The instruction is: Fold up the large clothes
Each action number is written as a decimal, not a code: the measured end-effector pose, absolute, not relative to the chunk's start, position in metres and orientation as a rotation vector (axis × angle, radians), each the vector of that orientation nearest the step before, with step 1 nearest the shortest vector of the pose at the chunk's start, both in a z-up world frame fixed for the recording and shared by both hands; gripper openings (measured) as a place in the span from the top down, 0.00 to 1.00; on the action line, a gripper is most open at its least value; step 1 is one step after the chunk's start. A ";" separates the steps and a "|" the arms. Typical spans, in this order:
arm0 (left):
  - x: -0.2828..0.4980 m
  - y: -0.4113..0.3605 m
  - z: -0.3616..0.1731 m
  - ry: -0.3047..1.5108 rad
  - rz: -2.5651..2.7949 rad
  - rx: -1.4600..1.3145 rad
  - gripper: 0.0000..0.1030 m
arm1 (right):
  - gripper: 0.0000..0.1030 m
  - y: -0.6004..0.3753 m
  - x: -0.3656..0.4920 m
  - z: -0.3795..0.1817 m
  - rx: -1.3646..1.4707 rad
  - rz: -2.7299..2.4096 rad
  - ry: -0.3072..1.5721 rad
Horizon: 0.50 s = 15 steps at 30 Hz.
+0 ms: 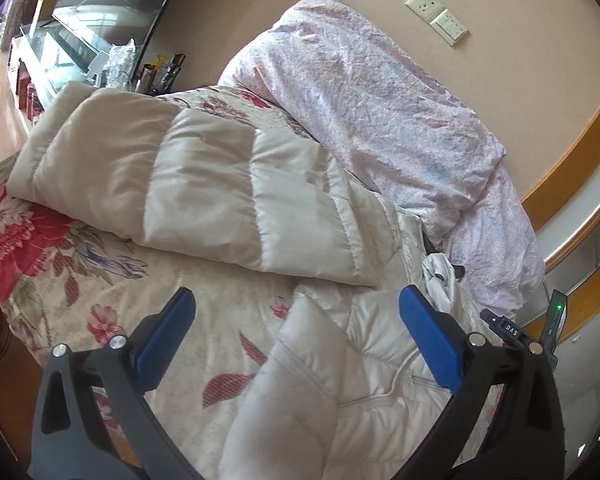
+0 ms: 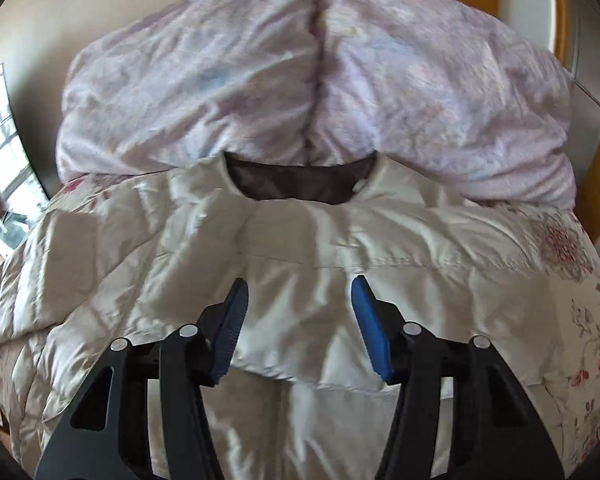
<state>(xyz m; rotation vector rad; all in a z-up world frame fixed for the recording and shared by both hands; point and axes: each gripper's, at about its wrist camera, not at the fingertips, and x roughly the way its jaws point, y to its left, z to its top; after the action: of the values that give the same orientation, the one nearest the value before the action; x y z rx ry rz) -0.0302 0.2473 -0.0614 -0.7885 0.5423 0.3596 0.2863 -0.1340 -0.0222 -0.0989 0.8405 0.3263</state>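
A cream quilted puffer coat (image 1: 204, 184) lies on a floral bedspread (image 1: 52, 240). In the left wrist view part of it is folded over into a thick band across the bed, with more of it below. My left gripper (image 1: 296, 300) is open above the coat's lower part, holding nothing. In the right wrist view the coat (image 2: 300, 240) lies spread out with its dark-lined collar (image 2: 300, 188) at the far side. My right gripper (image 2: 298, 288) is open just above the coat's upper back, empty.
A bunched pale pink duvet (image 1: 380, 100) lies at the head of the bed against a beige wall; it also shows in the right wrist view (image 2: 300, 80). A wooden headboard (image 1: 580, 160) curves at the right. A cluttered glass-topped cabinet (image 1: 60, 52) stands beyond the bed's left side.
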 end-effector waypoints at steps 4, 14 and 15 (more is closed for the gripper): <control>-0.040 0.261 -0.069 0.563 0.447 -0.797 0.02 | 0.47 -0.121 0.306 -0.054 -0.161 0.274 0.938; -0.063 0.298 -0.090 0.559 0.587 -0.942 0.02 | 0.46 -0.105 0.304 -0.074 -0.269 0.232 0.962; -0.067 0.301 -0.093 0.549 0.598 -0.969 0.02 | 0.46 -0.106 0.305 -0.074 -0.262 0.238 0.966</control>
<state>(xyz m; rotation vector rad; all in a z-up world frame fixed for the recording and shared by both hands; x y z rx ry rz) -0.0666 0.3013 -0.0926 -0.9689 0.5492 0.5981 0.3050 -0.1060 -0.0735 -0.2616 0.9658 0.2378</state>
